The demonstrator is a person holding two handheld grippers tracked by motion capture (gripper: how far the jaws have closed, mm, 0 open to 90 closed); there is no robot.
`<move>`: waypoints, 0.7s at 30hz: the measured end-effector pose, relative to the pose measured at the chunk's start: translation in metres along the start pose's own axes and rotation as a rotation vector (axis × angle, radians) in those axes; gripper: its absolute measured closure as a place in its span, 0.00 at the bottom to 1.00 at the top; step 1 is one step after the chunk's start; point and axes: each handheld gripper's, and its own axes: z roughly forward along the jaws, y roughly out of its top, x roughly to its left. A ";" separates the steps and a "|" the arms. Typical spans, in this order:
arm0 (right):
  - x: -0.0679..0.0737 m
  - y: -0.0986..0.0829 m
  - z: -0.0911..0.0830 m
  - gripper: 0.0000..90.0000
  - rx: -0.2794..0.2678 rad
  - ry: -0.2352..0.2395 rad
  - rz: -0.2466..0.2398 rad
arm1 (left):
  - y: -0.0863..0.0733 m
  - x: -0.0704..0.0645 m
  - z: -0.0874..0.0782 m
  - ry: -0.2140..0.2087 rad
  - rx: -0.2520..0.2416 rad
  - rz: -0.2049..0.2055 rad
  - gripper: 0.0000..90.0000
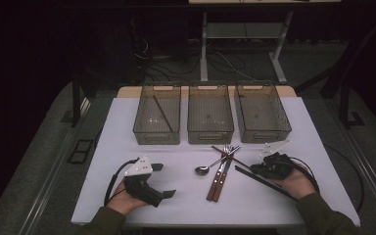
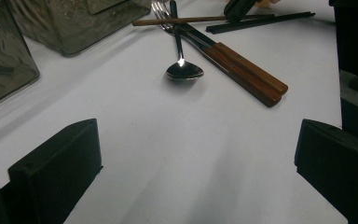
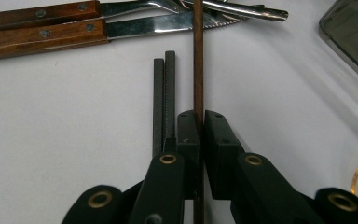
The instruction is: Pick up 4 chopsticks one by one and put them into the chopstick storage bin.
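My right tongs (image 3: 200, 123) sit low in the centre of their own view, clamped on a thin brown chopstick (image 3: 198, 56) that runs straight up the frame, over the knife (image 3: 98, 31) and fork (image 3: 135, 7) lying across the top. Two black chopsticks (image 3: 164, 93) lie just left of it on the table (image 3: 65, 116). My left tongs (image 1: 164, 180) rest at lower left in the high view, spread wide apart and holding nothing. A spoon (image 2: 182, 70) lies ahead of them, upper centre in their view. Three bins (image 1: 210, 117) line the upper middle of the high view.
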 end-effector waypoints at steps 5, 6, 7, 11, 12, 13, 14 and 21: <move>0.000 0.001 -0.001 0.94 0.008 -0.001 -0.001 | 0.000 0.000 0.000 -0.001 0.000 0.001 0.00; 0.001 0.001 -0.001 0.94 0.008 -0.001 0.000 | 0.000 0.000 0.000 -0.001 0.000 0.000 0.00; 0.000 0.000 -0.001 0.94 0.007 -0.001 0.000 | 0.000 0.000 0.000 -0.001 -0.001 0.000 0.00; 0.000 0.000 -0.001 0.94 0.005 0.001 -0.002 | 0.000 0.000 0.000 -0.001 -0.001 0.000 0.00; -0.001 0.000 -0.001 0.94 0.004 0.001 -0.001 | 0.000 0.000 0.000 0.000 0.000 0.001 0.00; -0.001 0.000 -0.002 0.94 0.004 -0.001 0.002 | 0.000 0.000 0.000 -0.001 0.000 0.001 0.00; -0.001 0.000 -0.002 0.94 0.002 0.002 0.000 | 0.000 0.000 0.000 -0.001 0.000 0.001 0.00; -0.002 0.001 -0.003 0.94 -0.013 0.016 0.014 | 0.000 0.000 0.000 -0.001 -0.001 0.001 0.00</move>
